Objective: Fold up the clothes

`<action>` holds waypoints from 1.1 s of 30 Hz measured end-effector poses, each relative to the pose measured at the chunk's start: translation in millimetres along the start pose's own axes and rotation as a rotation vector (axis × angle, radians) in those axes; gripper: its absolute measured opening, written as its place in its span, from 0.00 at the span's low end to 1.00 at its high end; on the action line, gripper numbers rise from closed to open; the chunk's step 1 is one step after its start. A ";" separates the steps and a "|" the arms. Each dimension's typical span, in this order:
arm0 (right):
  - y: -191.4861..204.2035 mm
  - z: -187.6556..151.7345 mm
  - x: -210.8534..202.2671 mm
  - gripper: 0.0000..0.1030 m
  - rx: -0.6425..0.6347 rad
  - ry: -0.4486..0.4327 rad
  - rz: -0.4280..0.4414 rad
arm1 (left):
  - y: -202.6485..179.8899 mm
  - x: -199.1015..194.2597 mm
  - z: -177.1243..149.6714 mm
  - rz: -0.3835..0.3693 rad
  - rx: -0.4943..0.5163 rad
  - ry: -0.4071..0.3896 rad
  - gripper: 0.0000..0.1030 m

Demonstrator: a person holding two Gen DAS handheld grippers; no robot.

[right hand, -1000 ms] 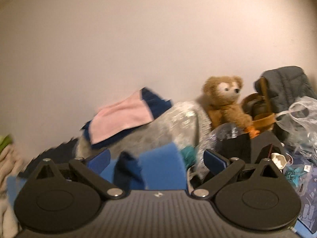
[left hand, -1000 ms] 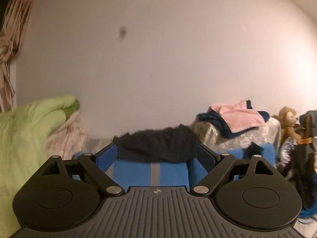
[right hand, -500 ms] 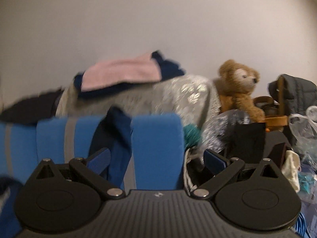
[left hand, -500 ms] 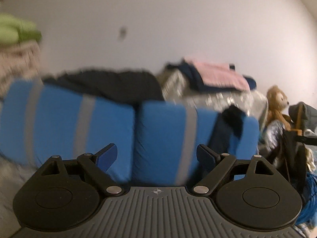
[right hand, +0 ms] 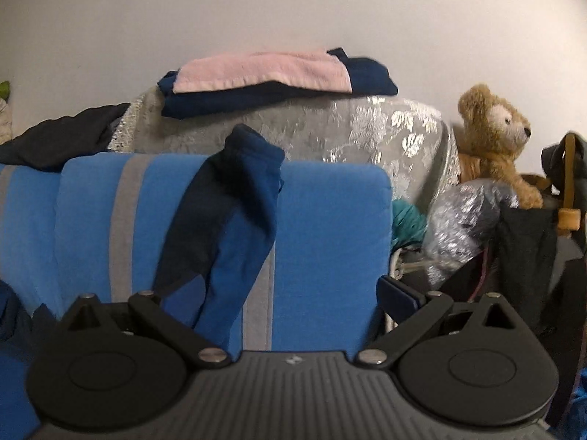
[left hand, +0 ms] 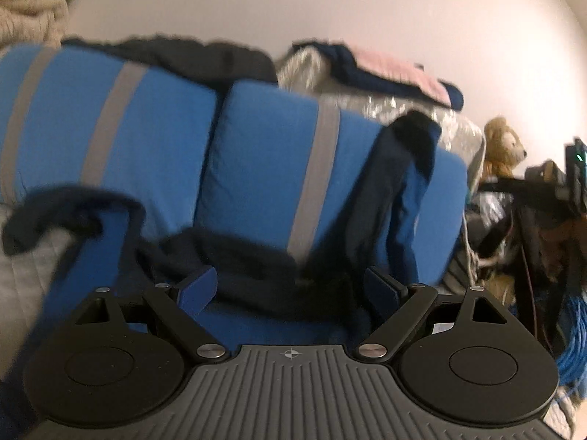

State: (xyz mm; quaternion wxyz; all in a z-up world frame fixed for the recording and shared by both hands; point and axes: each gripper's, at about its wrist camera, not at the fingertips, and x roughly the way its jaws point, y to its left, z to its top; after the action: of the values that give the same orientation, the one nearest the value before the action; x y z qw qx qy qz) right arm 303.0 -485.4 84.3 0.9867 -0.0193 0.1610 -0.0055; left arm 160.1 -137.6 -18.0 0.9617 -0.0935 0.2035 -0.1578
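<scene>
Navy and blue fabric makes up the garment [right hand: 220, 227], which is draped over the top edge of a blue cushion [right hand: 330, 227] with grey stripes; its long axis runs up and down the cushion face, one end folded over the top and the rest hanging toward the seat, where a dark crumpled part [left hand: 253, 267] is seen. The left gripper [left hand: 290, 289] is held with its jaws wide apart and nothing between them, just before that crumpled part. The right gripper [right hand: 290, 300] is likewise spread, near the hanging garment. A pink towel [right hand: 260, 69] on folded navy cloth, a teddy bear [right hand: 495, 139] and a plain white wall [right hand: 293, 11] are seen behind.
</scene>
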 end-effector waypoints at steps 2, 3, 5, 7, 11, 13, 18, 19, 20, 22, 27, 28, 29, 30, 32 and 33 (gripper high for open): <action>1.9 -3.0 14.9 0.95 0.010 0.003 0.005 | 2.6 5.0 -6.4 0.001 -0.009 0.036 0.86; 3.1 -4.2 22.4 0.95 0.013 0.005 0.007 | 4.3 6.5 -6.2 0.000 -0.016 0.053 0.86; 6.5 -7.4 37.1 0.93 0.017 0.008 0.008 | 6.7 7.7 -5.7 -0.005 -0.025 0.058 0.86; 10.5 -10.3 50.7 0.90 0.024 0.008 0.008 | 10.2 5.9 -4.9 -0.007 -0.030 0.046 0.86; 18.2 -16.4 79.8 0.86 0.062 0.016 0.007 | 15.6 10.2 -9.7 0.007 -0.020 0.074 0.86; 20.4 -25.8 97.0 0.85 0.109 0.053 0.017 | 19.0 14.7 -10.9 0.012 -0.031 0.097 0.86; 28.6 -67.6 137.6 0.79 0.250 0.193 0.099 | 27.2 18.8 -11.9 0.010 -0.059 0.124 0.86; 29.6 -76.2 142.8 0.60 0.284 0.217 0.117 | 27.9 19.7 -12.0 0.009 -0.058 0.129 0.86; 30.6 -83.4 146.4 0.29 0.315 0.240 0.138 | 28.0 20.7 -12.0 0.006 -0.057 0.134 0.86; 34.2 -93.2 148.7 0.10 0.348 0.287 0.154 | 28.5 21.8 -11.7 -0.001 -0.059 0.139 0.86; 56.7 -99.5 116.3 0.08 0.233 0.315 0.121 | 30.1 19.7 -11.6 -0.016 -0.063 0.136 0.86; 61.0 -99.7 106.6 0.08 0.200 0.317 0.110 | 30.3 19.3 -11.7 -0.014 -0.061 0.134 0.86; 65.4 -99.9 96.8 0.08 0.167 0.318 0.099 | 30.4 19.7 -12.0 -0.008 -0.058 0.135 0.86; 68.9 -99.7 87.8 0.07 0.136 0.319 0.088 | 30.5 20.5 -12.4 0.000 -0.053 0.138 0.86; 71.8 -99.6 69.4 0.04 0.089 0.321 0.077 | 30.9 22.8 -13.4 0.018 -0.045 0.150 0.86; 71.9 -99.6 60.6 0.04 0.073 0.324 0.075 | 31.3 24.0 -14.0 0.026 -0.043 0.156 0.86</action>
State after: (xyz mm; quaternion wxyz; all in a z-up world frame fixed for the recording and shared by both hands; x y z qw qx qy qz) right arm 329.1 -418.1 -32.2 0.9474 0.0238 0.3183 0.0223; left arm 183.3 -118.3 -47.0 0.9427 -0.0987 0.2822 -0.1480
